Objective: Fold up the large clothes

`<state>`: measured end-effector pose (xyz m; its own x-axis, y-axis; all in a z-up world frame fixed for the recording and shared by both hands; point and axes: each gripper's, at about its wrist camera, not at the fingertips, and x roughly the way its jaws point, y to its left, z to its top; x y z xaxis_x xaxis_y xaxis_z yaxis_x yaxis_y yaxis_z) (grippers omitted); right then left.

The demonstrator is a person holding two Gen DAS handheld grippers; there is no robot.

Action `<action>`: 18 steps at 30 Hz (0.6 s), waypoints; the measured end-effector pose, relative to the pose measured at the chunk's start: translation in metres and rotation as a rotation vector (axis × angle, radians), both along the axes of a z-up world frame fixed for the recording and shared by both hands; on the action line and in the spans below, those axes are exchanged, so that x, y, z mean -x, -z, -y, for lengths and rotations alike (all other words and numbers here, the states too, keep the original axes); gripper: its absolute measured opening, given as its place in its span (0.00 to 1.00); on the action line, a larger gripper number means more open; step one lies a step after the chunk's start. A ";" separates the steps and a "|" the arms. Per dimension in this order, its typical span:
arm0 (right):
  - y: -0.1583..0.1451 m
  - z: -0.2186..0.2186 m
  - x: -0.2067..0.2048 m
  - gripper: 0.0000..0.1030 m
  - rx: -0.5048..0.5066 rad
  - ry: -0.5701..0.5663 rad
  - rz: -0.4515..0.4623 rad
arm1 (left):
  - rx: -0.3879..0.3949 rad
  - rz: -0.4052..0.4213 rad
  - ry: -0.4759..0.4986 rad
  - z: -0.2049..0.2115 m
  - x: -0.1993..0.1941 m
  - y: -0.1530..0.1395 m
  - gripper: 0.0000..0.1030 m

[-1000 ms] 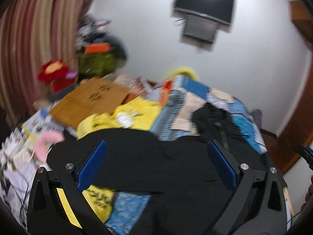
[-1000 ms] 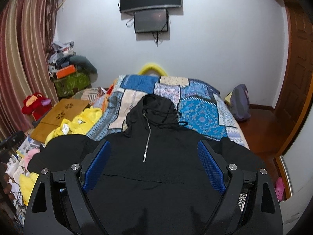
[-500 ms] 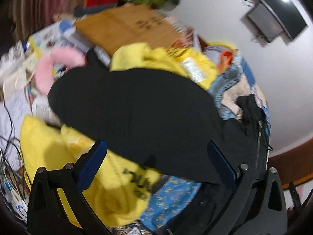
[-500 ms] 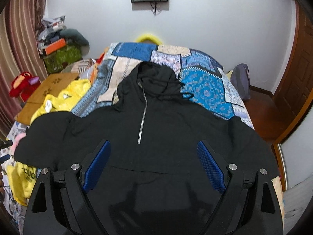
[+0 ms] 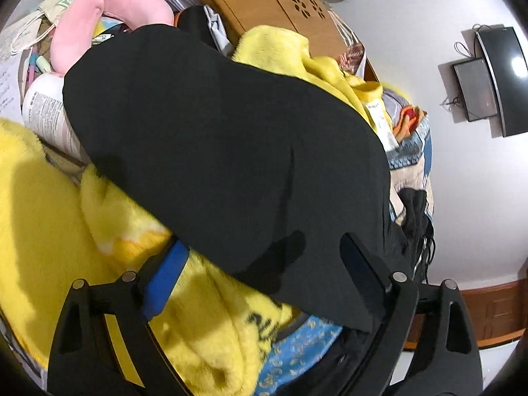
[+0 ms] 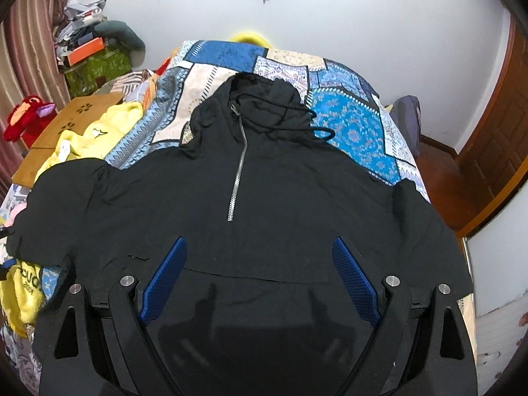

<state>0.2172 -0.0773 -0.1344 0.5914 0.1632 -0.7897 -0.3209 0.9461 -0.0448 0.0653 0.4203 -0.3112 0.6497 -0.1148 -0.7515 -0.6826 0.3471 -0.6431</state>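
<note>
On the bed (image 6: 346, 112), a black hoodie (image 6: 264, 191) lies flat, chest up, hood at the far end, its zip (image 6: 238, 168) running toward me. My right fingers (image 6: 260, 280) are spread wide over its pocket, pinching nothing. My left fingers (image 5: 264, 283) have just been closing a little yet remain apart, straddling the near edge of the hoodie's left sleeve (image 5: 214, 138), which drapes over a yellow blanket (image 5: 59, 217). Whether either finger touches the cloth I cannot tell.
</note>
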 end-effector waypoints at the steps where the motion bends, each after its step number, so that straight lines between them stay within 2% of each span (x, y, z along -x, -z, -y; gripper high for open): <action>1: 0.002 0.000 0.000 0.85 0.001 0.003 -0.006 | -0.004 0.004 -0.008 -0.003 0.000 0.001 0.87; 3: 0.004 -0.001 0.001 0.85 0.005 0.005 -0.014 | -0.017 -0.003 -0.030 -0.007 -0.002 0.003 0.82; 4: 0.004 0.000 0.001 0.85 0.009 0.006 -0.016 | -0.022 -0.015 -0.044 -0.008 -0.001 0.005 0.76; 6: 0.005 0.001 0.002 0.85 0.019 0.007 -0.015 | -0.033 -0.035 -0.072 -0.010 -0.001 0.006 0.70; 7: 0.005 0.002 0.002 0.85 0.024 0.008 -0.014 | -0.049 -0.051 -0.080 -0.009 -0.002 0.004 0.63; 8: 0.004 0.002 0.002 0.85 0.025 0.010 -0.014 | -0.081 -0.082 -0.082 -0.007 -0.004 0.001 0.59; 10: 0.003 0.004 0.002 0.85 0.022 0.014 -0.013 | -0.166 -0.149 -0.073 -0.003 -0.007 -0.006 0.38; 13: -0.001 0.008 0.005 0.85 0.012 0.017 -0.008 | -0.284 -0.210 -0.056 0.005 -0.009 -0.018 0.19; 18: -0.007 0.015 0.009 0.85 0.009 0.015 0.013 | -0.457 -0.237 -0.019 0.022 -0.016 -0.051 0.08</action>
<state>0.2079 -0.0925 -0.1273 0.6043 0.1465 -0.7832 -0.3055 0.9504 -0.0579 0.0811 0.3984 -0.2601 0.4538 0.2698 -0.8493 -0.8003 0.5424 -0.2553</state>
